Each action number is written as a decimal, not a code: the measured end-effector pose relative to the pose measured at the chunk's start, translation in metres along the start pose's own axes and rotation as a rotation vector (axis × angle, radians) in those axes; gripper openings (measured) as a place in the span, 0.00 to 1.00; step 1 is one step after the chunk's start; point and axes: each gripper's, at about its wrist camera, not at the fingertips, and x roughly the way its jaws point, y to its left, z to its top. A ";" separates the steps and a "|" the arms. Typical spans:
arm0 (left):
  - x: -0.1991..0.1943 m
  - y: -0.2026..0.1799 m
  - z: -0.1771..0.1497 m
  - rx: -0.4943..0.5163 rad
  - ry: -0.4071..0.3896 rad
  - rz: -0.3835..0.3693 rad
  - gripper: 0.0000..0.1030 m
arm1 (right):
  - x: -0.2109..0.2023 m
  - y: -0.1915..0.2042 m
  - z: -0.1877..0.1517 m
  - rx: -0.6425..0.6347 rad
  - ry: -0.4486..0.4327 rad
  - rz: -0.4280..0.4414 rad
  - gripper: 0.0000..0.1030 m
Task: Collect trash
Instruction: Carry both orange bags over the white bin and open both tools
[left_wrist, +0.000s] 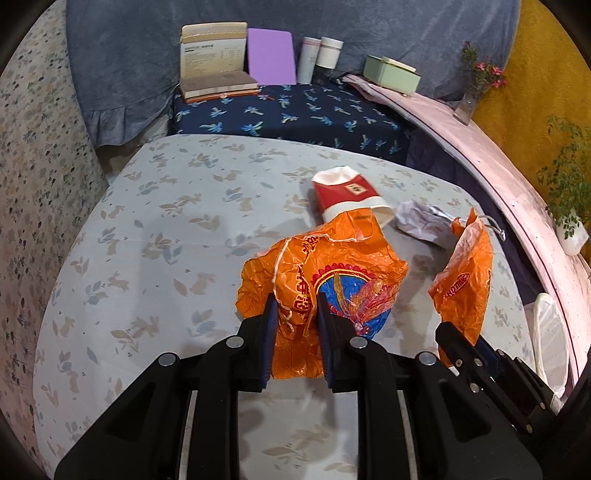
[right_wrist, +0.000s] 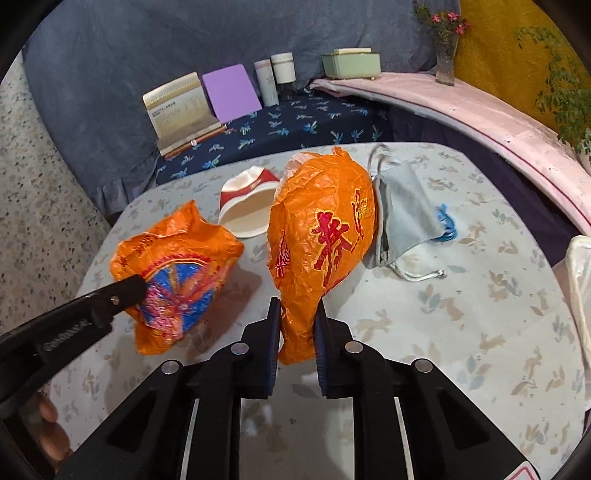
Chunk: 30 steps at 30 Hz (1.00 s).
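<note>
My left gripper (left_wrist: 295, 301) is shut on an orange wrapper with a blue and red print (left_wrist: 325, 273), held above the table; it also shows in the right wrist view (right_wrist: 173, 269), with the left gripper (right_wrist: 136, 288) at its lower left. My right gripper (right_wrist: 298, 306) is shut on a second orange wrapper with red characters (right_wrist: 321, 236); this wrapper shows in the left wrist view (left_wrist: 465, 280) above the right gripper (left_wrist: 458, 339). A crushed red and white paper cup (left_wrist: 347, 195) (right_wrist: 247, 206) lies on the table beyond both wrappers.
A grey cloth pouch with drawstrings (right_wrist: 406, 218) (left_wrist: 424, 221) lies right of the cup. The table (left_wrist: 166, 229) has a leaf-print cloth. A white bag rim (left_wrist: 550, 332) (right_wrist: 580, 288) is at the right edge. Books, jars and a green box (left_wrist: 391, 72) stand on a shelf behind.
</note>
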 end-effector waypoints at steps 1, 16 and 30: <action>-0.003 -0.005 0.000 0.006 -0.004 -0.006 0.19 | -0.005 -0.002 0.001 0.002 -0.009 0.001 0.15; -0.044 -0.105 -0.009 0.132 -0.061 -0.087 0.19 | -0.101 -0.072 0.012 0.064 -0.161 -0.039 0.15; -0.062 -0.210 -0.035 0.286 -0.071 -0.170 0.19 | -0.159 -0.174 -0.007 0.178 -0.225 -0.145 0.15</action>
